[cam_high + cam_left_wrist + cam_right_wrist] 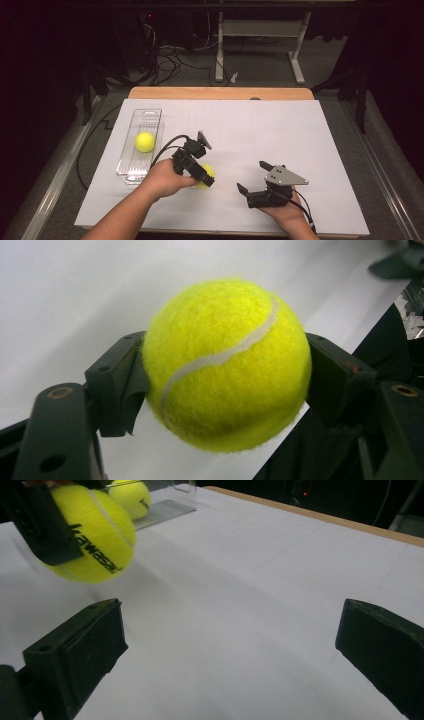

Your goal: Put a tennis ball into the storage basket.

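Near front edge of the white table (pixel 320 150), right gripper (pixel 254 176) has jaws spread wide, nothing between; left gripper (pixel 206 176) clamps a yellow tennis ball (pixel 227 365) just off the surface; second tennis ball (pixel 145 141) sits in clear tray (pixel 150 116) toward left edge.

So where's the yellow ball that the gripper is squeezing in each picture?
High view: the held tennis ball is left of centre, peeking out past the left gripper.
Left gripper view: the ball sits mid-picture, pinched between both jaws.
Right gripper view: top left.
Shared landmark: the white table cover.
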`<state>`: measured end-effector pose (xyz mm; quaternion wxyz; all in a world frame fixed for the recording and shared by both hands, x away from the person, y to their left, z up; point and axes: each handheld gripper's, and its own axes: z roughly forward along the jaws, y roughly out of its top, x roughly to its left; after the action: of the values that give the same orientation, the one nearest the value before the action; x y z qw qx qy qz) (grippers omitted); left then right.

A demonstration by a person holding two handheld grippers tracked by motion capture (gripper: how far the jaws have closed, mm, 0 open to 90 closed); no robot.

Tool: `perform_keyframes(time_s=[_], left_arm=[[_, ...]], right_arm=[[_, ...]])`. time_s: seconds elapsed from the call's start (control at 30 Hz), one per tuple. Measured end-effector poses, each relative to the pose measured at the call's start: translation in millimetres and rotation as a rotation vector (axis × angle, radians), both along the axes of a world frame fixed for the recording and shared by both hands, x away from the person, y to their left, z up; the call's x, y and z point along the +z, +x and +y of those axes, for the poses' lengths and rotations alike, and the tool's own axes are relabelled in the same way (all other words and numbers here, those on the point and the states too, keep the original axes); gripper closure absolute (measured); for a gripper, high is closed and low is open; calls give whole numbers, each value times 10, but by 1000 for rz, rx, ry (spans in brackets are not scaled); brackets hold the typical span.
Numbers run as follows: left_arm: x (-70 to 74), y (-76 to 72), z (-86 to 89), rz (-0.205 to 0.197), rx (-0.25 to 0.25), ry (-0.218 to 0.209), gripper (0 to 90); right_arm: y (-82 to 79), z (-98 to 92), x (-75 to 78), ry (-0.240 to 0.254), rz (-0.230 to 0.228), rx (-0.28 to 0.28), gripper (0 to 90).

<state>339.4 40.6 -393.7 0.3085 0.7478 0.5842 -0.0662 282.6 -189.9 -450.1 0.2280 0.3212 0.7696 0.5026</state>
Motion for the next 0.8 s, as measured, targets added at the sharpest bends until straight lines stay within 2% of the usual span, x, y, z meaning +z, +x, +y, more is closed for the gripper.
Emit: perform_keyframes(time_s=[0.17, 0.43, 0.67, 0.8], left_arm=[[-20, 4, 51, -1, 9, 7, 267], [-40, 16, 135, 4, 22, 27, 267], [-63, 23, 252, 13, 45, 47, 267], [-81, 28, 337, 19, 52, 53, 267]], right_arm=[[-8, -145, 8, -3, -9, -34, 3], [-55, -480, -6, 15, -19, -125, 3], [-78, -652, -50, 24, -35, -181, 3], [-101, -717, -59, 34, -42, -195, 3]])
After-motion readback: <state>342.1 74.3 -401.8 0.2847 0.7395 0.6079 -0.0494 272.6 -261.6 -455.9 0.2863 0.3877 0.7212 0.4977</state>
